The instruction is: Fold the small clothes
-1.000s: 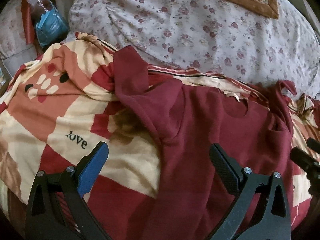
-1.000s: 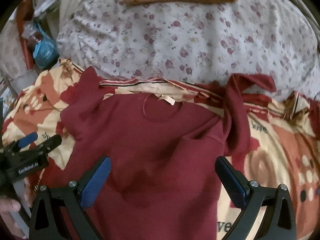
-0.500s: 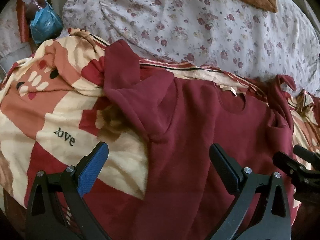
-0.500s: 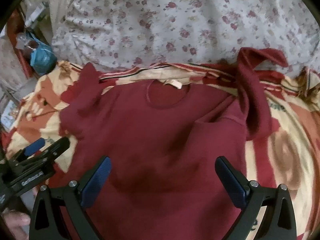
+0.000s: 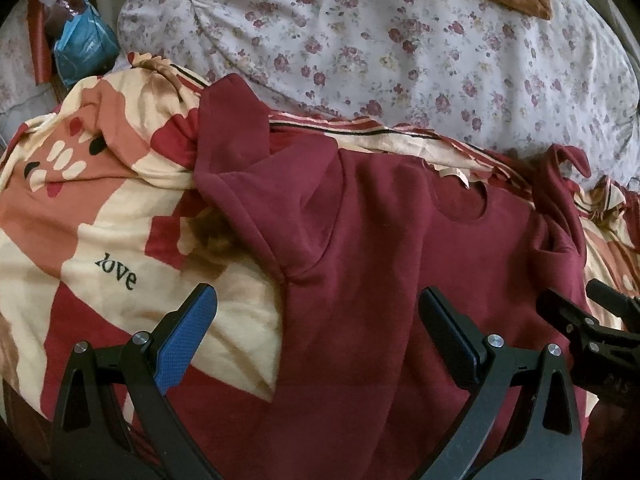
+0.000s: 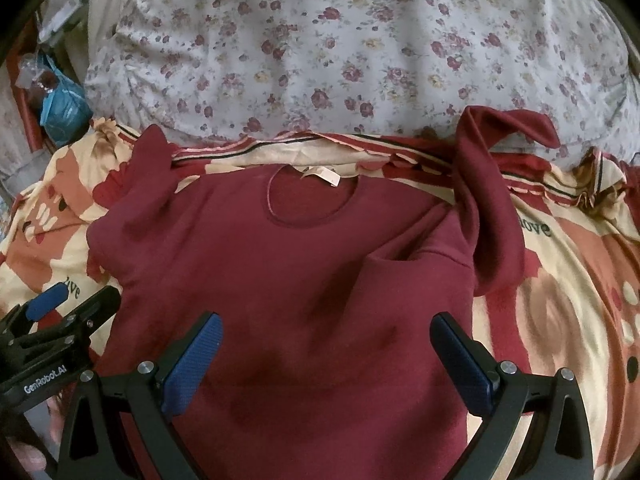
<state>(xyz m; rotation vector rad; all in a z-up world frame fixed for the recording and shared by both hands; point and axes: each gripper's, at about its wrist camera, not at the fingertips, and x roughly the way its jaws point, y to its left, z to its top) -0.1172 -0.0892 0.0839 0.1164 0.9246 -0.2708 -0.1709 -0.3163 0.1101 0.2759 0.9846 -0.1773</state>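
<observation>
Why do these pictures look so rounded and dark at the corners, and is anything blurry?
Left wrist view: fisheye bending curves the floral quilt, corners go black; the maroon sweatshirt stays fairly sharp in soft, dim light. Right wrist view: same curved edges and black corners; the open right gripper looms large, its shadow darkening the sweatshirt below; no glare anywhere.

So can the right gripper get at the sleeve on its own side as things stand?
Probably yes. The right gripper is open and empty above the maroon sweatshirt, and that sleeve lies uncovered on the patterned blanket ahead and to the right. Its cuff curls up toward the floral pillow.
</observation>
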